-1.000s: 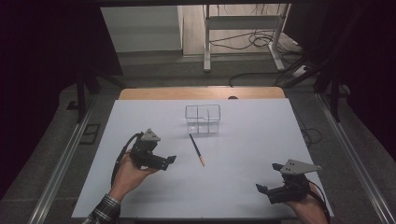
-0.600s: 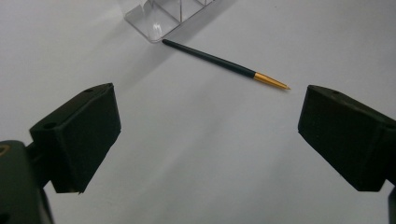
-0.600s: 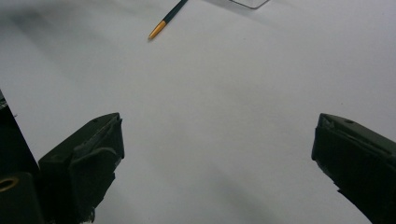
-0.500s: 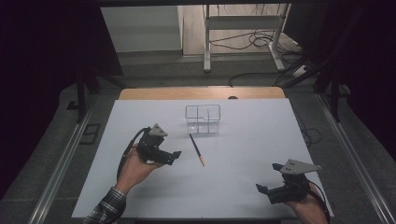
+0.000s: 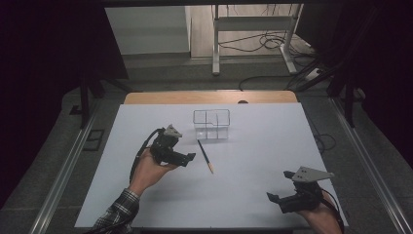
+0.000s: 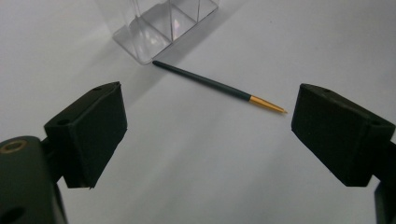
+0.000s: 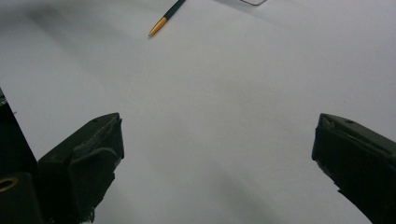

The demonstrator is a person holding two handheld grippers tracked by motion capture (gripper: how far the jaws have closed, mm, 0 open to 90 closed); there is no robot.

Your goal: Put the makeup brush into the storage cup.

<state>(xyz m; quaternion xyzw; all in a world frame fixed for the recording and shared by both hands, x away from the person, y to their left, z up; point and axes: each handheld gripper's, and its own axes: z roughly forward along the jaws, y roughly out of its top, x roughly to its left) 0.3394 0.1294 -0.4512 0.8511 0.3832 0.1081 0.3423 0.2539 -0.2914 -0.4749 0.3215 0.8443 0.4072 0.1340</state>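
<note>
Pen (image 5: 205, 156) lies flat mid-tabletop by the clear box (image 5: 211, 124), left claw (image 5: 189, 157) narrowing, still apart and empty, for pickup; right claw (image 5: 272, 198) waits apart.

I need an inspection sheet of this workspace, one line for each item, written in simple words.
Surface: white table top, wooden edge at the far side.
Job's things: dark pencil with a golden tip lies flat; its dark end is close to the clear divided box.
Clutter: nothing seen.
Grippers: left gripper open, jaws have just been closing, nothing between them, aimed at the pencil; right gripper open, empty, near the front edge.
Cables: black cable trails from the left gripper; loose cables on the floor behind.
Surroundings: metal frame legs, dark sides.
</note>
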